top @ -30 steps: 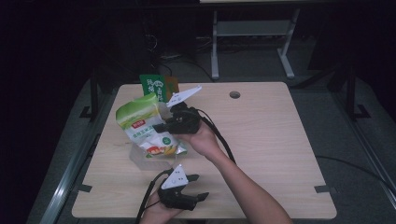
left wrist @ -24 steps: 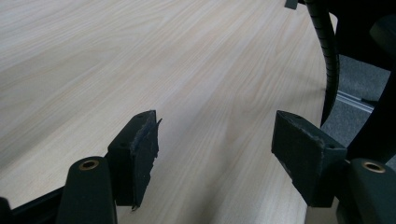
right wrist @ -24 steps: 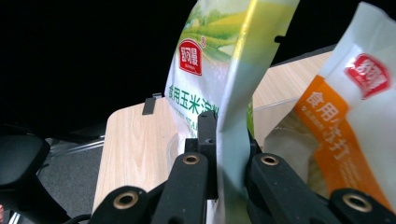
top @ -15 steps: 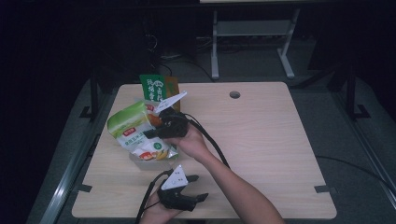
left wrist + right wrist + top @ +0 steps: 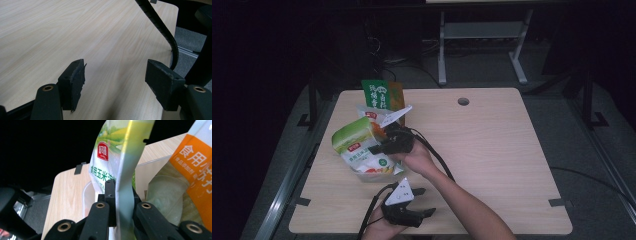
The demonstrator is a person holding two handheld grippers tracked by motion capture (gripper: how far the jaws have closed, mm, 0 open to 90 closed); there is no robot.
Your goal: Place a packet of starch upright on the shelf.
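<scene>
My right gripper (image 5: 381,148) (image 5: 123,202) is shut on the sealed side edge of a green-and-white bag (image 5: 356,144) (image 5: 117,157). Its jaws have just been opening slightly, with the bag's edge still between the pads. The bag tilts over a clear plastic container (image 5: 374,175) (image 5: 150,170) at the table's left. Inside the container leans a second bag with an orange label (image 5: 371,116) (image 5: 192,160). My left gripper (image 5: 427,202) (image 5: 115,77) rests near the table's front edge, open, with bare wood between its jaws.
A dark green bag (image 5: 377,94) stands upright at the table's back edge behind the container. The wooden table (image 5: 492,150) (image 5: 75,30) has a round hole (image 5: 463,101) at the back. A black cable (image 5: 160,25) trails across the left gripper view.
My right gripper has moved left and down with the green-and-white bag, lowering it over the clear container. The left gripper has stayed in place.
</scene>
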